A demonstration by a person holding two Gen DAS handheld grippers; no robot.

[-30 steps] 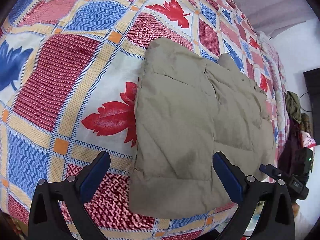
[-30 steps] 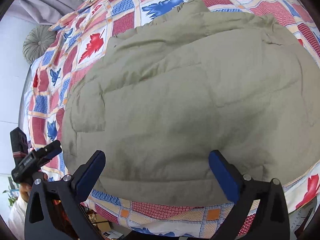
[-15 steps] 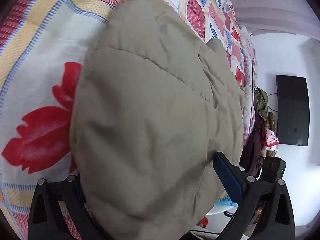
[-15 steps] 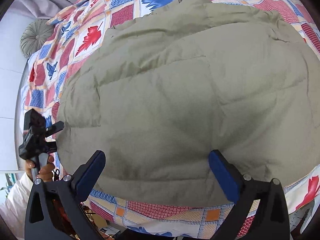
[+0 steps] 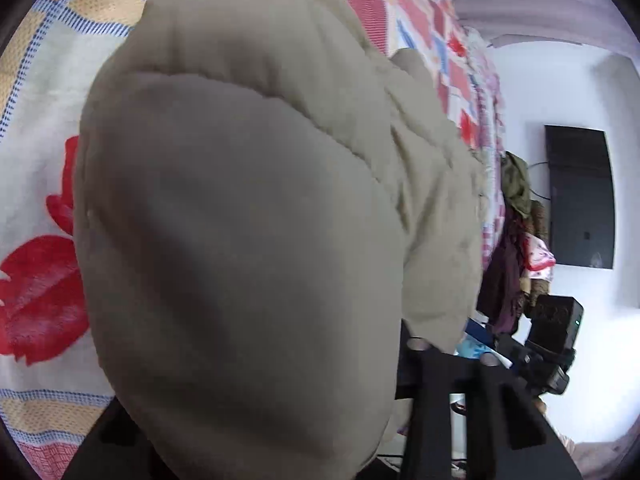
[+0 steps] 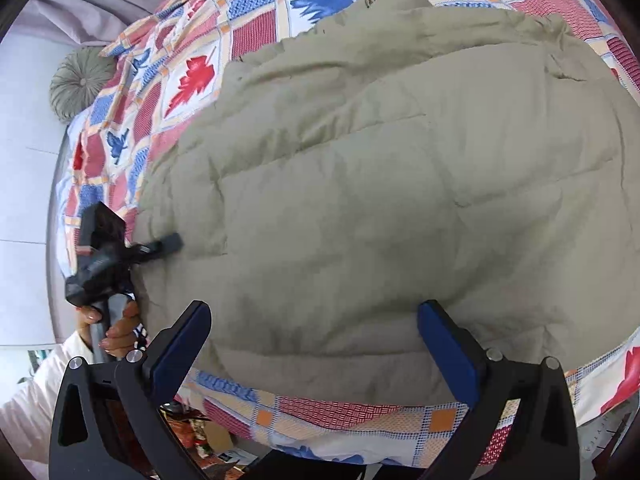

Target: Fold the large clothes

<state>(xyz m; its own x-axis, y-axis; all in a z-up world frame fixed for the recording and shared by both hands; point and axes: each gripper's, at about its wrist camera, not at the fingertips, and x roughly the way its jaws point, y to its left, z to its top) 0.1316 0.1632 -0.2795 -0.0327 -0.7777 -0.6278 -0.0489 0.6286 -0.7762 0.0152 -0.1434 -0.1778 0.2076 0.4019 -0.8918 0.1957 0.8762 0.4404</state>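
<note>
Lying folded on the patchwork bedspread point(image 6: 256, 36), the padded khaki jacket point(image 6: 380, 208) fills both views. My left gripper point(image 6: 170, 243) has its jaws clamped on the jacket's edge; from its own camera the cloth bulges over the jaws. My right gripper point(image 6: 314, 346) hovers near the jacket's near hem, jaws spread wide.

Left wrist view is pressed close against the jacket point(image 5: 248, 240); right wrist view looks down across it from the bed point(image 6: 348, 412) edge, jaws wide.
</note>
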